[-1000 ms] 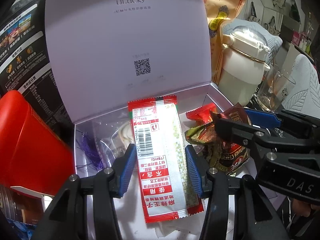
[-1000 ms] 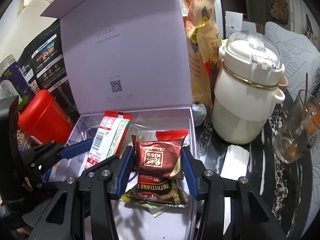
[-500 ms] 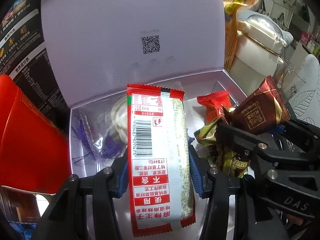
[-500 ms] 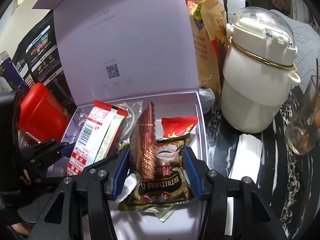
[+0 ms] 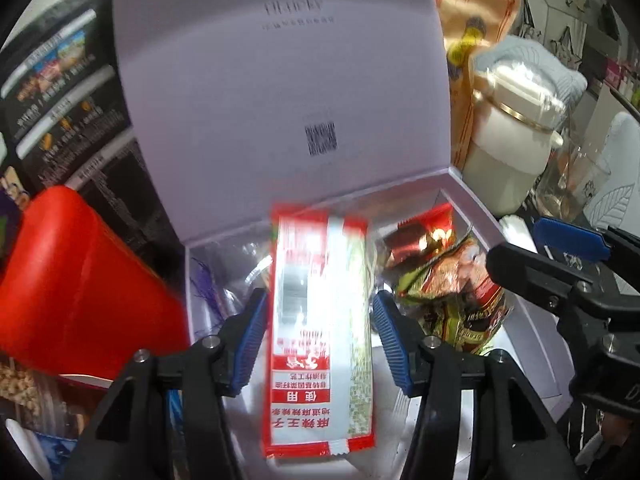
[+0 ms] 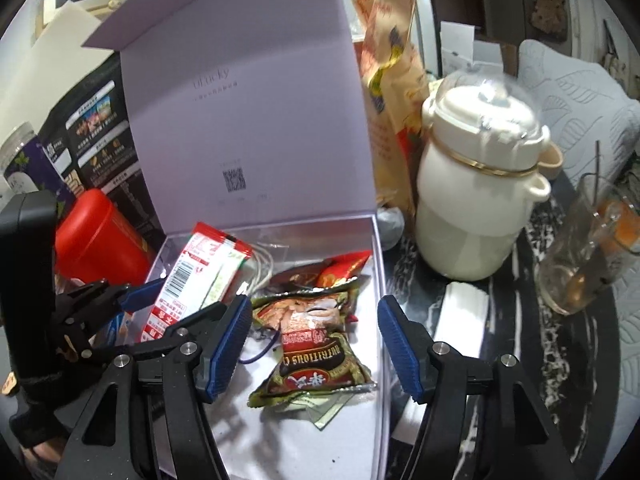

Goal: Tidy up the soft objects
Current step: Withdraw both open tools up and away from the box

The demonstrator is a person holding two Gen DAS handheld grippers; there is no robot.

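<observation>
left hand-held gripper (image 5: 318,336): seemingly gripping red sachet (image 5: 320,344) | right hand-held gripper (image 6: 314,344): agape, empty

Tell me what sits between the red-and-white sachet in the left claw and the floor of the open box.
Nothing solid visibly blocks it. The red-and-white foil sachet sits between the left claw's pads over the lilac gift box; bare floor lies beneath, a clear plastic bag with purple thread to its left and the green-brown snack packets to its right.
</observation>
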